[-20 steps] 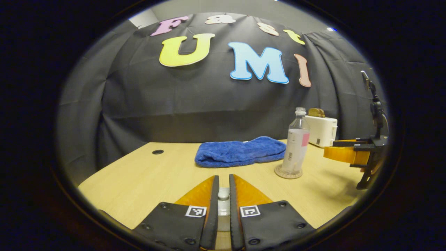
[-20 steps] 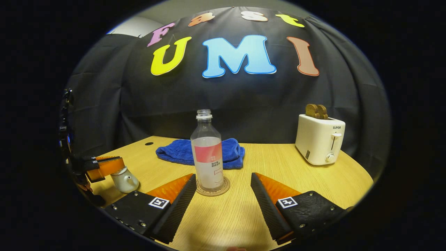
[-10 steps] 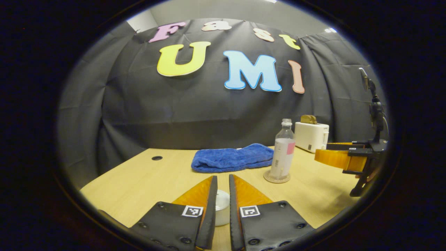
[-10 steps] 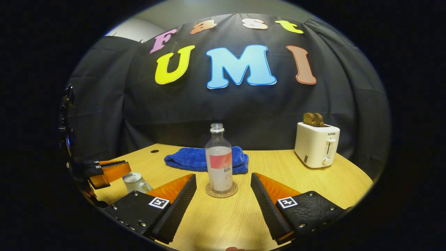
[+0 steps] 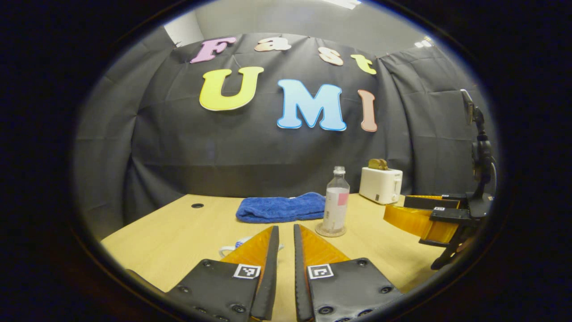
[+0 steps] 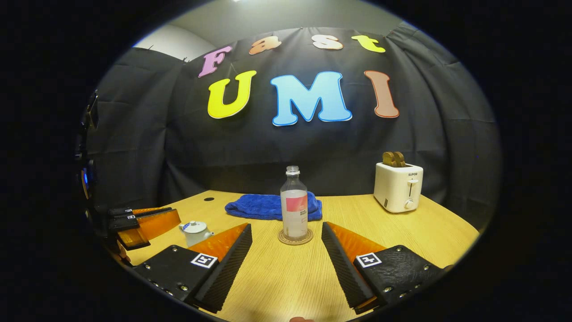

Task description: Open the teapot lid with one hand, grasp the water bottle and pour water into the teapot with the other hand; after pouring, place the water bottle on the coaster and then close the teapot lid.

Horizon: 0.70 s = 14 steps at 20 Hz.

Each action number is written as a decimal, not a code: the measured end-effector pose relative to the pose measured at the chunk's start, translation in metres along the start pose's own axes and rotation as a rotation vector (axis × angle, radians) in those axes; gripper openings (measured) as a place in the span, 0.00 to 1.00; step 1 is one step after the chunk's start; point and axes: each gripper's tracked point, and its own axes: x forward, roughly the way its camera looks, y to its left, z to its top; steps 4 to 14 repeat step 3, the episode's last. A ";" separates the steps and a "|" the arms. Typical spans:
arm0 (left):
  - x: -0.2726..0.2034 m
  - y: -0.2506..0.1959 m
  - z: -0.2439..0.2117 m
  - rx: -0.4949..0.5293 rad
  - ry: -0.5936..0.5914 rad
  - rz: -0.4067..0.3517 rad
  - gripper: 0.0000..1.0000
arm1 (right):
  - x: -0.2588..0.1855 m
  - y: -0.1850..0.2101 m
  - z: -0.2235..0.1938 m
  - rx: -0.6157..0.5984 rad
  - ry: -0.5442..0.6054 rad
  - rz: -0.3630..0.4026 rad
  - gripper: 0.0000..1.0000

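**Q:** Start with the left gripper view. Where are your tongs?

**A:** My left gripper (image 5: 283, 229) sits low over the table (image 5: 178, 232). Its fingers are drawn close with a thin slit between them and nothing in it. The teapot (image 5: 229, 248) peeks out just left of my left finger, near me. A second ago those fingers pinched the knob of its lid, and now I've pulled back and the pot is free.

**Q:** And the bottle from there?

**A:** The water bottle (image 5: 336, 205) stands upright on the coaster (image 5: 330, 231), ahead and to the right. The blue towel (image 5: 281, 208) lies behind it and the toaster (image 5: 380, 184) is farther right. My right gripper (image 5: 422, 219) hangs at the right edge, nearer the bottle than my left one.

**Q:** Now the right gripper view.

**A:** My right gripper (image 6: 286, 228) has its fingers wide apart and holds nothing. The water bottle (image 6: 295, 205) is dead ahead on the coaster (image 6: 295, 237), long axis vertical, beyond my fingertips and not touching them. It looks smaller than a second ago, so I've drawn back from it.

**Q:** The teapot?

**A:** The teapot (image 6: 195, 231) is to the near left with its lid (image 6: 195, 224) seated. It sits just beside my left gripper (image 6: 143, 220), which is apart from it. My left hand is clearly the nearer one to the pot.

**Q:** What's left?

**A:** Little, I judge. The bottle is parked on its coaster and the pot is closed, so any next move is just clearing both hands away.
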 end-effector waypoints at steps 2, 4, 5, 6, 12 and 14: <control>-0.007 -0.003 0.003 -0.001 -0.007 0.000 0.25 | -0.007 -0.001 0.001 0.005 -0.006 -0.005 0.97; -0.009 -0.004 0.006 -0.001 -0.012 -0.001 0.21 | -0.010 -0.001 0.002 0.005 -0.009 -0.007 0.97; -0.009 -0.004 0.006 -0.001 -0.012 -0.001 0.21 | -0.010 -0.001 0.002 0.005 -0.009 -0.007 0.97; -0.009 -0.004 0.006 -0.001 -0.012 -0.001 0.21 | -0.010 -0.001 0.002 0.005 -0.009 -0.007 0.97; -0.009 -0.004 0.006 -0.001 -0.012 -0.001 0.21 | -0.010 -0.001 0.002 0.005 -0.009 -0.007 0.97; -0.009 -0.004 0.006 -0.001 -0.012 -0.001 0.21 | -0.010 -0.001 0.002 0.005 -0.009 -0.007 0.97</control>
